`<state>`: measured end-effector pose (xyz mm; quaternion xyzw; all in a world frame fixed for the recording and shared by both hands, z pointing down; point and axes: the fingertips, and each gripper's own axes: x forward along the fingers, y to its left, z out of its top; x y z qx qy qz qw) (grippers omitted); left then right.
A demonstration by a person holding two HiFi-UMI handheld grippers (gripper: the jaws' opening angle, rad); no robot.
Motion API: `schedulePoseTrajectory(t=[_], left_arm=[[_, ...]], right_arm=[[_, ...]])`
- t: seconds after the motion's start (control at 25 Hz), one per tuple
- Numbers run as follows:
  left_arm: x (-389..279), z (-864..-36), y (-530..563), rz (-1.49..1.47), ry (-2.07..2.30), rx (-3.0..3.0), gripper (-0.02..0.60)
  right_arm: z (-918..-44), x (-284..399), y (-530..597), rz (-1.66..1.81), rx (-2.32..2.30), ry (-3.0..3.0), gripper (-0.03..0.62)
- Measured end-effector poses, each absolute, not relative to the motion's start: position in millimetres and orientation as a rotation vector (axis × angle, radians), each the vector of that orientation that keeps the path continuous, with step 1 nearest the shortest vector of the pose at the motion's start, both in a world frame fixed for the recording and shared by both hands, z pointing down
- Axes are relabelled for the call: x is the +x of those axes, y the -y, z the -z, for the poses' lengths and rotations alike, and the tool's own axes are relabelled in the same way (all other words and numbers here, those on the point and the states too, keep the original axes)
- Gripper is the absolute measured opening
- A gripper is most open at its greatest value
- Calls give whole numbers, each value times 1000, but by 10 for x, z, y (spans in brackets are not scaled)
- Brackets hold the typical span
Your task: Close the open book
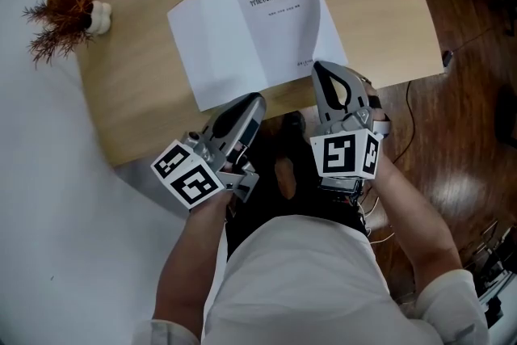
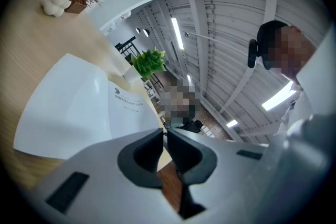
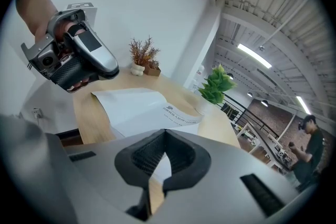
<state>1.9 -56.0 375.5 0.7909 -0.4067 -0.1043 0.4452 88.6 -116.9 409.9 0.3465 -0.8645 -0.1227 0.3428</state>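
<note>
Pale wood, smooth and round-edged: the table (image 1: 137, 101) carries one open book (image 1: 242, 36) at upper centre of the head view, two flat white pages showing, the right one printed. Two grey grippers sit below it. The left gripper (image 1: 255, 101) is pinched together on nothing at the table's near edge. The right gripper (image 1: 321, 67), likewise closed and empty, is over the book's near edge. One rust-coloured dried sprig (image 1: 56, 20) stands at upper left.

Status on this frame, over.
Left gripper and right gripper shut, empty, at table near edge. Book lies open. Plant well aside.
</note>
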Motion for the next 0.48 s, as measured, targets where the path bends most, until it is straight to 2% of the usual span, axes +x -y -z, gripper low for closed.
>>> schedulePoseTrajectory(t=[0.48], left_arm=[[148,-3837,624,235,986,1949,0]], right_arm=[[-4358,1059,1274,261,915,2203,2]])
